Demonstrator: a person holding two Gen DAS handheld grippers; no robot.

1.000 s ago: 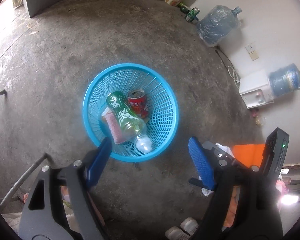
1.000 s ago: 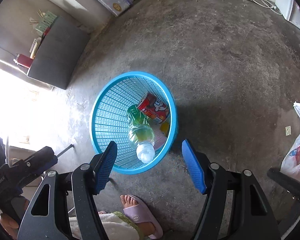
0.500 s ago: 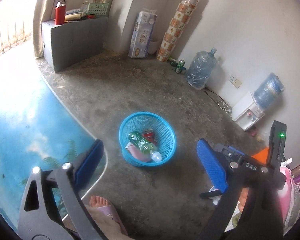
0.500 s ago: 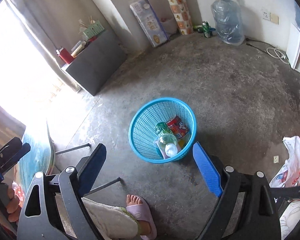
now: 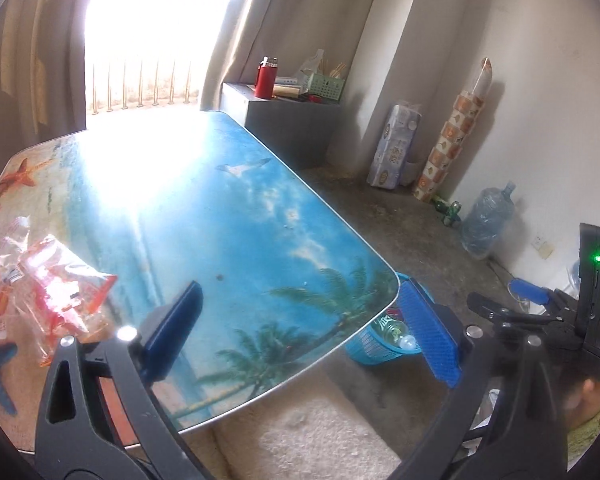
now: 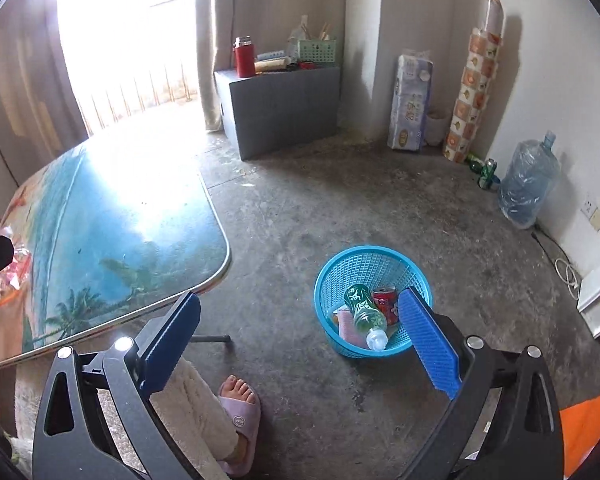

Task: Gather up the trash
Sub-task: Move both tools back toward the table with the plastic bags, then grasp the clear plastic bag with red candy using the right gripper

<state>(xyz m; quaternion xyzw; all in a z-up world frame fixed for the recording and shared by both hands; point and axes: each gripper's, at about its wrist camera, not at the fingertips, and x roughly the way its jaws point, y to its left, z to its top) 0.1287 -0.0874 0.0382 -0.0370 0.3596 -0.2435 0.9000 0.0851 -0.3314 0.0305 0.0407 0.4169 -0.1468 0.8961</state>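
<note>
One basket (image 6: 374,268) is seen on the floor. In it are counted one bottle (image 6: 366,314), one can (image 6: 385,300) and one pink item (image 6: 347,326). One table (image 5: 228,216) is counted, with wrappers (image 5: 48,288) too jumbled for a count. Two water jugs are seen, one (image 6: 527,184) by the wall. One flask (image 6: 244,56) is counted.

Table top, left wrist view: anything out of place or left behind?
Yes. Crumpled red and clear wrappers lie loose at the table's left edge, not in the blue basket on the floor, which holds a green bottle and red can.
</note>
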